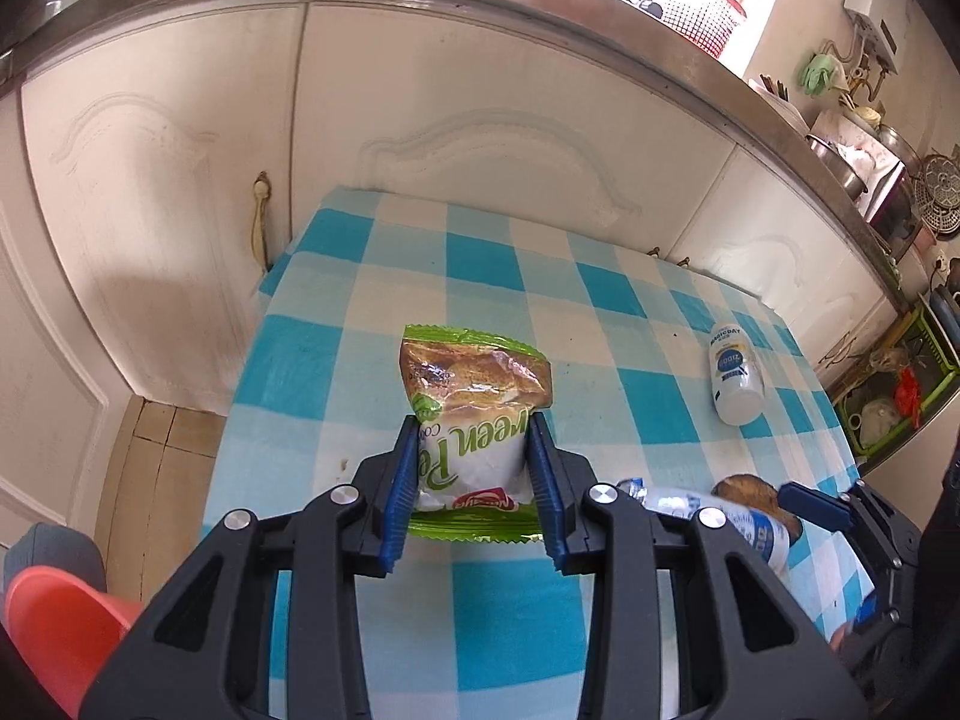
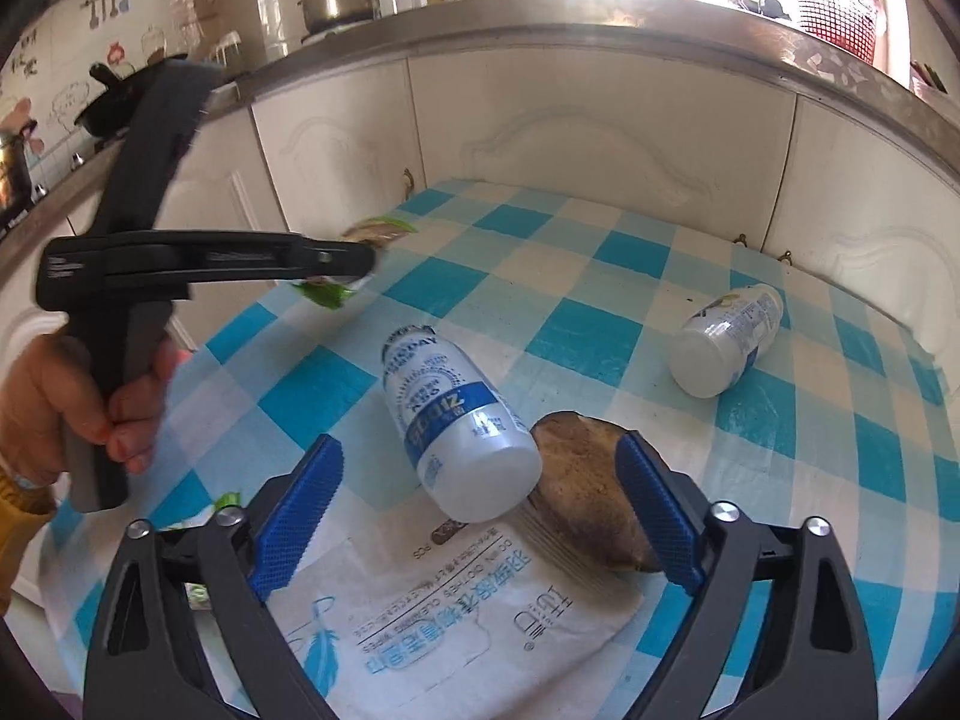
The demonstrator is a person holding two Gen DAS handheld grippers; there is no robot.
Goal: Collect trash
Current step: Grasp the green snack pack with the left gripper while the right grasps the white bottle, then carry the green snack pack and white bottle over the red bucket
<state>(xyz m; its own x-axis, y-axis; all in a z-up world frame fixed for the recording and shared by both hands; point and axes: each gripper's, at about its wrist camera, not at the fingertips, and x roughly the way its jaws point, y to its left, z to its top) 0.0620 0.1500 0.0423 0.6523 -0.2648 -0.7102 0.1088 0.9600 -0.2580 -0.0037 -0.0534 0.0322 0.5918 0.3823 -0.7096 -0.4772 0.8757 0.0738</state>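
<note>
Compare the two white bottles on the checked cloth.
The near bottle lies between the open right gripper's fingers, its base toward the camera; the far bottle lies alone near the cupboard side. The near bottle's blue label band shows plainly; the far bottle's label looks paler. Both are white and lie on their sides.

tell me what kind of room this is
Most likely a home kitchen: a steel-edged counter over white cabinet doors, a lidded pot on it, and a small table with a checked cloth.

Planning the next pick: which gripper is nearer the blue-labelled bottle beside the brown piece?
Right. The right gripper straddles that bottle, jaws open; the left gripper is off to its side, shut on the snack packet.
</note>
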